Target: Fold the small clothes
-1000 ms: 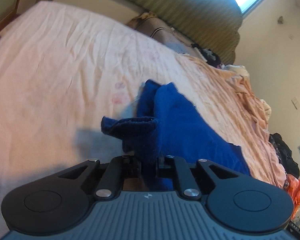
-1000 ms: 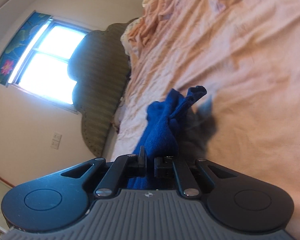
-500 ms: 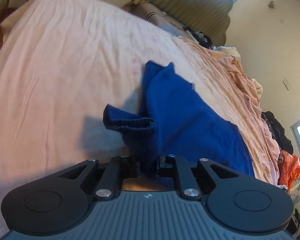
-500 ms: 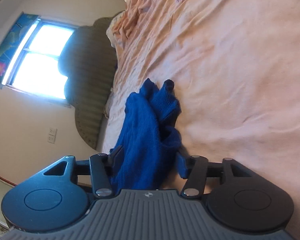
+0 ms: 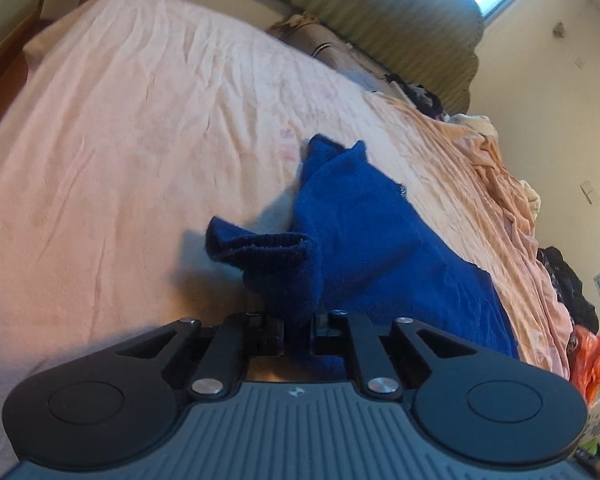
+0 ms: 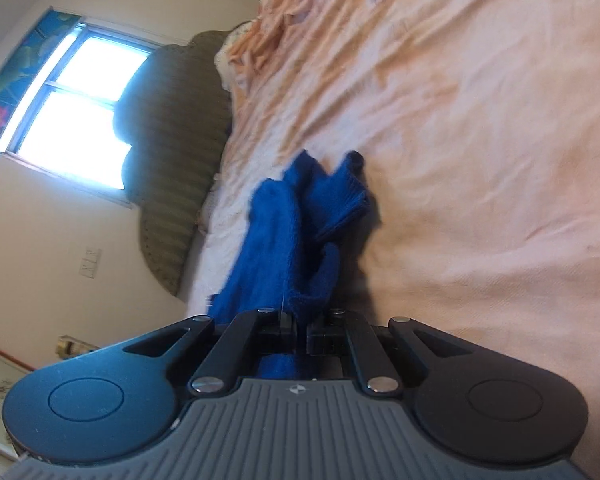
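Observation:
A small blue knit garment point(image 5: 364, 240) lies on the peach bedsheet point(image 5: 120, 140), stretched between both grippers. My left gripper point(image 5: 299, 330) is shut on its near edge, with a ribbed cuff point(image 5: 260, 244) folded over just ahead of the fingers. In the right wrist view the same blue garment point(image 6: 284, 232) runs away from me in bunched folds, and my right gripper point(image 6: 301, 330) is shut on its near end. The pinched cloth hides both sets of fingertips.
The green striped headboard point(image 5: 380, 12) and a bright window point(image 6: 72, 100) stand at the bed's head. A crumpled peach blanket point(image 5: 496, 184) lies along the bed's far side. Dark clothes point(image 5: 568, 288) and an orange bag point(image 5: 592, 364) sit beyond the bed's edge.
My right gripper was shut a second ago, stood open around the cloth half a second ago, and has now shut on the garment again. The left gripper kept its hold and shifted slightly.

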Motion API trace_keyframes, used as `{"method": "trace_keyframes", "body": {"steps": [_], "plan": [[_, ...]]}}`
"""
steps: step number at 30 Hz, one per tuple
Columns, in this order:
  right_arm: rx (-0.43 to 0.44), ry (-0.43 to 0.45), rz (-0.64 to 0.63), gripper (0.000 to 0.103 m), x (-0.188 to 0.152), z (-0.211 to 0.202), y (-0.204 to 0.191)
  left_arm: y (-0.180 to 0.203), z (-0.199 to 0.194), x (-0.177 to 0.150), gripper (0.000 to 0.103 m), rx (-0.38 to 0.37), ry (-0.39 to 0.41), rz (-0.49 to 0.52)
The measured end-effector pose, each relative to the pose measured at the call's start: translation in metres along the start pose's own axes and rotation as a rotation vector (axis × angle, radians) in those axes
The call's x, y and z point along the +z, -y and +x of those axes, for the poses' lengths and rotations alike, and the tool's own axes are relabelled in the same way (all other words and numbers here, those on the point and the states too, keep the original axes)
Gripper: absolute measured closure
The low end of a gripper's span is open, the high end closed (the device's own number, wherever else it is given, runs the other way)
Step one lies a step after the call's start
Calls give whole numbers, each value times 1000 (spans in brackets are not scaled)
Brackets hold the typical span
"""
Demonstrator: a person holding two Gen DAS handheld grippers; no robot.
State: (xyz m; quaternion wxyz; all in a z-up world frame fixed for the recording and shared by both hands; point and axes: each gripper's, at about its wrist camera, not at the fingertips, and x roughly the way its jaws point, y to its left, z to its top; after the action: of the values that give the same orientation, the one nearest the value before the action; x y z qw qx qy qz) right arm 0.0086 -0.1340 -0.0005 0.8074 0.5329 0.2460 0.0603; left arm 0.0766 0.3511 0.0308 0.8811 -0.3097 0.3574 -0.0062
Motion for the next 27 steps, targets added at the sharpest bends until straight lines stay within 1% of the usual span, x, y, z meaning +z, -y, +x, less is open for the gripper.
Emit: {"method": "trace_keyframes", "body": {"steps": [3,6,7,9,11,12,13,14,15,16,17,18,19,20,21,22,23,25,26,27], "plan": [[62,-29,-24,94,1,-30,-9,2,-25,0,94,-49,-15,19],[95,-66,-26,94,-7,-64,-7,-3,-54,-6,94,-72,-35,36],[95,-72,-20,94,-11,-75,-2,-6,-62,-10,93,-83,-43,44],[74,-87,44,94,-17,-91,16,-16,-71,-21,93,-60,-74,48],[43,-106,90,93,-24,-99,34,-29,-75,-33,93,-62,-122,35],[20,-129,105,93,-27,-98,42,-35,-74,-39,92,-55,-146,33],[-13,-143,110,89,-29,-98,48,-40,-72,-44,90,-53,-161,33],[-53,-138,104,85,-29,-100,51,-45,-72,-47,90,-61,-160,40],[-66,-149,82,82,-28,-102,50,-49,-74,-49,90,-81,-155,50],[-71,-161,53,70,-24,-106,45,-52,-78,-47,89,-93,-164,56],[-88,-154,15,44,-19,-113,37,-55,-86,-43,84,-104,-169,61],[-102,-135,-46,32,-14,-120,27,-57,-97,-40,81,-112,-161,87],[-105,-94,-132,24,-8,-127,15,-55,-110,-37,75,-106,-131,138],[-112,-60,-228,25,-2,-131,2,-52,-123,-34,64,-79,-88,196],[-121,-50,-325,25,7,-128,-12,-47,-134,-30,56,-32,-39,261],[-130,-49,-399,25,14,-119,-26,-39,-139,-26,38,22,13,321],[-132,-49,-459,25,18,-107,-39,-28,-141,-21,35,85,70,382],[-96,-70,-583,25,25,-72,-65,-2,-125,-11,35,186,148,506],[-84,-76,-627,26,27,-51,-77,13,-111,-6,36,221,177,557],[-76,-87,-650,26,31,-29,-87,27,-96,-1,35,233,197,588]]}}
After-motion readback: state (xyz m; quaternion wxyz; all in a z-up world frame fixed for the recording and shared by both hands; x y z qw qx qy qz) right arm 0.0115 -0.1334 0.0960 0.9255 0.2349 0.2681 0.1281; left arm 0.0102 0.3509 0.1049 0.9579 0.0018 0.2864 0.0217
